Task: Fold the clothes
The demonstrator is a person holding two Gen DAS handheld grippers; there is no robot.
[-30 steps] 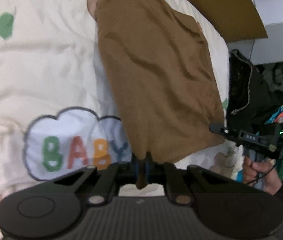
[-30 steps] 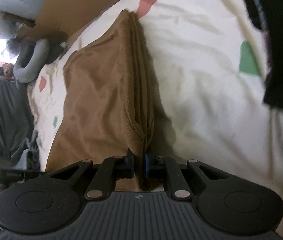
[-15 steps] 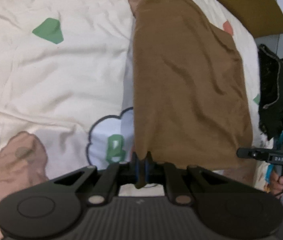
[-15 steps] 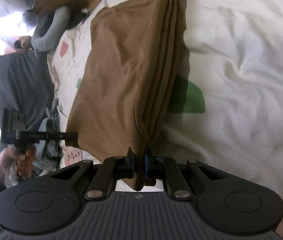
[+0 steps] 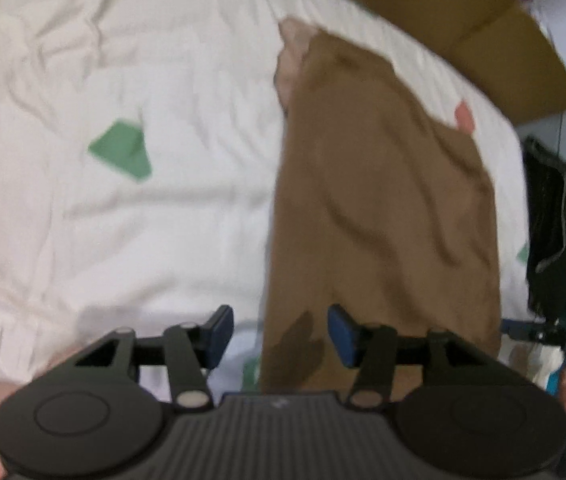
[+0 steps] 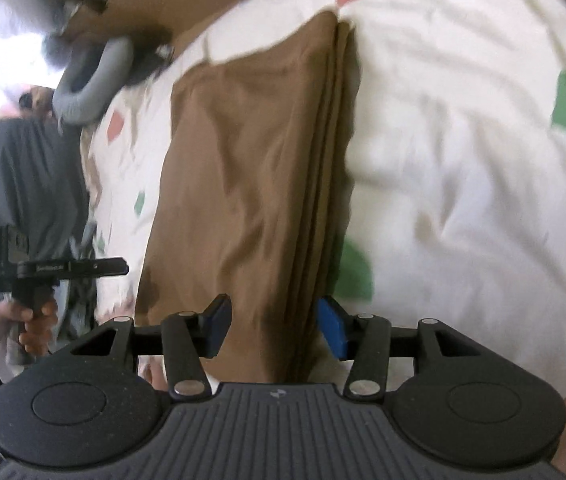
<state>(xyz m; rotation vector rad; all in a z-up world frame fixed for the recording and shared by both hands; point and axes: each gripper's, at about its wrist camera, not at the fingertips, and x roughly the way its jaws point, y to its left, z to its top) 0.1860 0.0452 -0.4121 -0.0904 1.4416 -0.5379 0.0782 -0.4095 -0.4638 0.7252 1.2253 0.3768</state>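
Note:
A folded brown garment (image 5: 383, 208) lies flat on the cream patterned bedspread (image 5: 123, 208). In the left wrist view my left gripper (image 5: 279, 334) stands open, its blue pads apart over the garment's near left corner. In the right wrist view the same brown garment (image 6: 243, 184) shows stacked layers along its right edge. My right gripper (image 6: 273, 326) is open too, with the near right corner lying between its spread fingers, untouched by the pads. Each view shows the other gripper at its side, held by a hand.
Brown cardboard (image 5: 463, 20) lies past the bed's far edge. A dark pile of clothes (image 5: 563, 220) sits at the right of the bed. A grey neck pillow (image 6: 91, 84) and a dark grey cloth (image 6: 27, 184) are off the left side.
Both grippers were shut on the garment's near corners, holding it up. Now both have opened and let go, and the garment lies on the bedspread.

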